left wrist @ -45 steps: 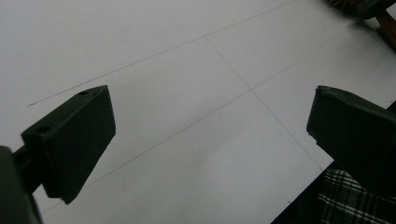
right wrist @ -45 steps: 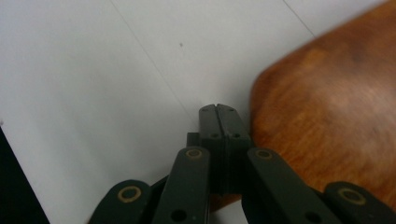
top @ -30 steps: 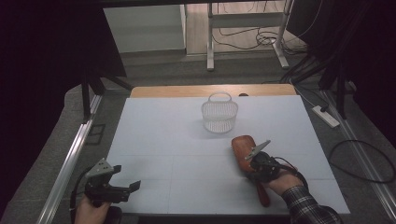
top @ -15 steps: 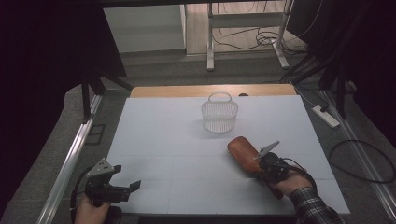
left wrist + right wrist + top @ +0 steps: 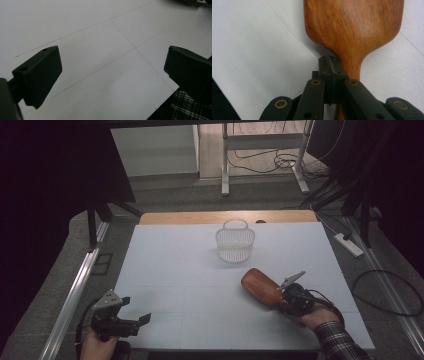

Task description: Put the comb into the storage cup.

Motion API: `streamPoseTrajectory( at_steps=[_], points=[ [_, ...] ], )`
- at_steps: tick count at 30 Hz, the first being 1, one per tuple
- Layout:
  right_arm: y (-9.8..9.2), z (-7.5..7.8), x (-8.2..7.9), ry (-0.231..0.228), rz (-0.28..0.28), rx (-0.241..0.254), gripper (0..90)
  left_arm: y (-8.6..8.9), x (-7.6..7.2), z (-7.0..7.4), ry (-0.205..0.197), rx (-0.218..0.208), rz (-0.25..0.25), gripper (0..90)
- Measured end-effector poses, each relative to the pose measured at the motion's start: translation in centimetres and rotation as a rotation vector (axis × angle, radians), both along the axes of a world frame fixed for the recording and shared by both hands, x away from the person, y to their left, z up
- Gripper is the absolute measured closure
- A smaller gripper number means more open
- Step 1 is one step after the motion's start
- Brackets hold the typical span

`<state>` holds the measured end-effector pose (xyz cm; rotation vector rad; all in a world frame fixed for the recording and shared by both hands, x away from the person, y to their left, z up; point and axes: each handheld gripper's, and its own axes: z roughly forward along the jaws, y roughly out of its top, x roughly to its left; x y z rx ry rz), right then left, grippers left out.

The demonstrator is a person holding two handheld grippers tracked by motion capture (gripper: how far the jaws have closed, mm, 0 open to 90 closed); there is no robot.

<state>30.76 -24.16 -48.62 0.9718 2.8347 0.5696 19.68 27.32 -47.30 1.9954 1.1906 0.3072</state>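
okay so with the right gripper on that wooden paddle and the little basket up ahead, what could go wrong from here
1. The right gripper pinches the wooden paddle at its thin neck, and the jaws look closed beside the handle, so the broad head may twist or slip.
2. The white basket looks light and narrow; the wide paddle head could tip or push it.
3. The left gripper sits open, far away, unable to steady anything.

I see a wooden spatula (image 5: 261, 286) low over the white desk (image 5: 175, 270), right of centre and toward my near edge. It is reddish-brown with visible grain, and its broad flat blade has rounded corners and narrows to a slim handle (image 5: 352, 72). The blade points up and to the left in the high view, toward the white basket (image 5: 235, 242), which stands well apart from it. Its handle end runs into my right hand-held gripper (image 5: 295, 296). In the right gripper view the blade (image 5: 354, 25) lies face up.
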Motion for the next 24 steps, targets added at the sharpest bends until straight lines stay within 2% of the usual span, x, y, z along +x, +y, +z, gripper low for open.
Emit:
streamPoseTrajectory(
  at_steps=[1, 3, 7, 13, 14, 15, 16, 20, 24],
  points=[
    [0.1, 0.4, -0.2, -0.01, -0.001, 0.021, 88.0, 0.0, 0.0, 0.0, 0.0, 0.001, 0.001, 2.3],
    [0.1, 0.6, -0.3, -0.014, 0.0, 0.03, 87.1, 0.0, 0.0, 0.0, 0.0, 0.0, 0.001, 2.3],
    [0.3, 1.2, -0.7, -0.048, -0.003, 0.047, 79.5, 0.0, 0.0, 0.0, -0.001, 0.001, 0.001, 2.3],
    [0.2, 2.0, -1.0, -0.118, -0.038, 0.047, 57.8, 0.0, 0.0, 0.0, 0.0, 0.002, 0.0, 2.3],
    [0.2, 2.0, -1.0, -0.118, -0.038, 0.047, 57.8, 0.0, 0.0, 0.0, 0.0, 0.002, 0.0, 2.3],
    [0.0, 2.1, -1.0, -0.132, -0.052, 0.052, 51.8, 0.0, 0.0, 0.0, 0.0, 0.002, 0.0, 2.3],
    [0.0, 2.1, -1.0, -0.132, -0.052, 0.052, 51.8, 0.0, 0.0, 0.0, 0.0, 0.001, 0.0, 2.3],
    [-0.3, 2.4, -0.8, -0.151, -0.073, 0.059, 36.6, 0.0, 0.0, 0.0, 0.001, 0.0, -0.001, 2.3],
    [-0.4, 2.3, -0.8, -0.14, -0.09, 0.046, 23.5, 0.0, 0.0, 0.0, 0.0, 0.001, -0.001, 2.3]
  ],
)
